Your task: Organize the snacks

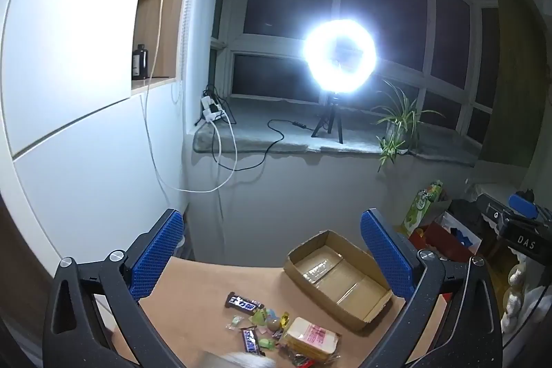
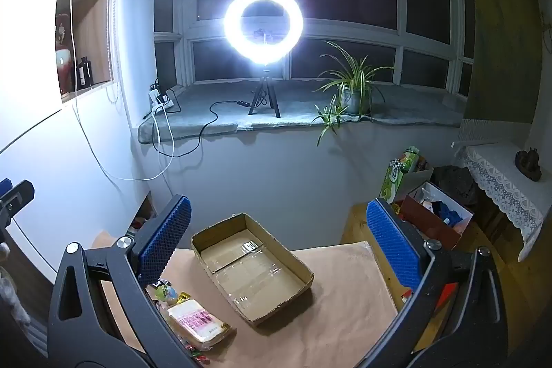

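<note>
From the left wrist view, we see our left gripper (image 1: 272,256) spread wide and holding nothing, raised above the brown table (image 1: 207,292). Between its fingers lies the pile of snacks (image 1: 276,330): a dark chocolate bar (image 1: 244,303), a second small bar (image 1: 251,341), some little candies and a pale wrapped cake (image 1: 312,338). Just beside the pile, to the right, stands the cardboard box (image 1: 339,278), and it has nothing inside. From the right wrist view, our right gripper (image 2: 279,238) is also released and holds nothing; the box (image 2: 252,268) sits between its fingers, and the snacks (image 2: 193,319) are at the lower left, partly hidden behind the left finger. We judge that the sorting is not yet begun. The next move probably calls for lowering one gripper onto one snack, closing on it gently, and carrying it into the box.
</note>
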